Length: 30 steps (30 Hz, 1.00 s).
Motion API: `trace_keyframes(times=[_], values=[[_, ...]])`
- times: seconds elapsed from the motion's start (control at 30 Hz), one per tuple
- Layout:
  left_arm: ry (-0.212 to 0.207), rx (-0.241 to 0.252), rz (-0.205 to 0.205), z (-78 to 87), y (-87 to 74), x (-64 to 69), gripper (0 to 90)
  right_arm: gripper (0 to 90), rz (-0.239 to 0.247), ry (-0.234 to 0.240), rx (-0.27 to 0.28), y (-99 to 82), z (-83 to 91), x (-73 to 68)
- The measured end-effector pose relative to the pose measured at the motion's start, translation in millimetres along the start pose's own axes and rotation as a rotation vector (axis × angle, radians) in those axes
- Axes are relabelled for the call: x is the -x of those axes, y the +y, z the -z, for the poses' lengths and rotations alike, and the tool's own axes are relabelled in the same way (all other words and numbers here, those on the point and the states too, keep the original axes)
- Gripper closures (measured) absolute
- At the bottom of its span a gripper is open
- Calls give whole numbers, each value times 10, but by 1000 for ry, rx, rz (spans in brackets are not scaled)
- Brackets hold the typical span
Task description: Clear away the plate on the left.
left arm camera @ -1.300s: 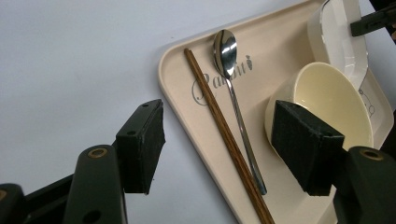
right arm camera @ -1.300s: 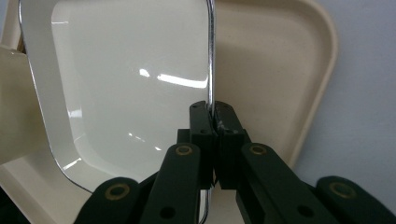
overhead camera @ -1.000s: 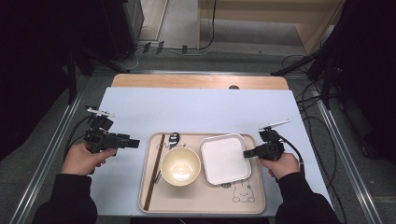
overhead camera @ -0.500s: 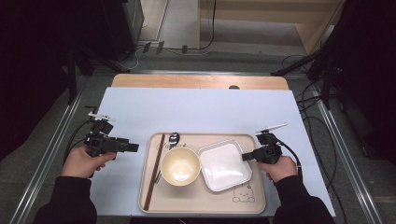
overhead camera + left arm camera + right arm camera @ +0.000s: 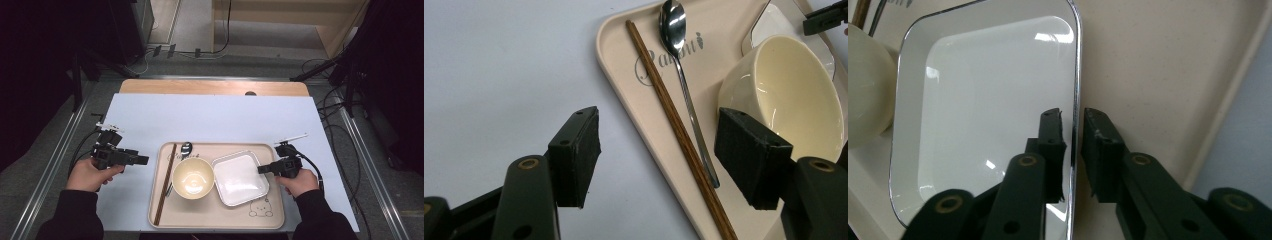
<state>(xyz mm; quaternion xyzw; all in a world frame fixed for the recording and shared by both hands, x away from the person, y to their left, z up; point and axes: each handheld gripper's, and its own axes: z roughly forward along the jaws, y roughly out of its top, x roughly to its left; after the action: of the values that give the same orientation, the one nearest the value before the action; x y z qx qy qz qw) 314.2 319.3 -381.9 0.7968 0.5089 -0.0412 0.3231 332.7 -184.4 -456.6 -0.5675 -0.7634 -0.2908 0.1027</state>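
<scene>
Now the right claw (image 5: 1072, 150) straddles the thin rim of the glossy white square plate (image 5: 239, 179) on the matte beige plastic tray (image 5: 270, 220), its jaws just parting, beside a cream round bowl (image 5: 192, 178); the left claw (image 5: 659, 160) hangs spread wide over the pale bench (image 5: 210, 117).

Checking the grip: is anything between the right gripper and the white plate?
Nothing visible. The right gripper has just been opening its jaws, which straddle the white plate at its rim.
</scene>
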Motion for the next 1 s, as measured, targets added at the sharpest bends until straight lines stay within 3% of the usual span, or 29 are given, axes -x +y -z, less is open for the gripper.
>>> trace_keyframes(times=[0.33, 0.73, 1.0], values=[[0, 0, 1, -1, -17, -9, 353, 664, 50, 7, 68, -48, 113, -27], [10, -13, 1, -3, -69, -40, 346, 499, 151, 24, 167, -155, 316, 41], [16, -19, -3, -4, -135, -58, 346, 452, 177, 39, 215, -259, 436, 91]])
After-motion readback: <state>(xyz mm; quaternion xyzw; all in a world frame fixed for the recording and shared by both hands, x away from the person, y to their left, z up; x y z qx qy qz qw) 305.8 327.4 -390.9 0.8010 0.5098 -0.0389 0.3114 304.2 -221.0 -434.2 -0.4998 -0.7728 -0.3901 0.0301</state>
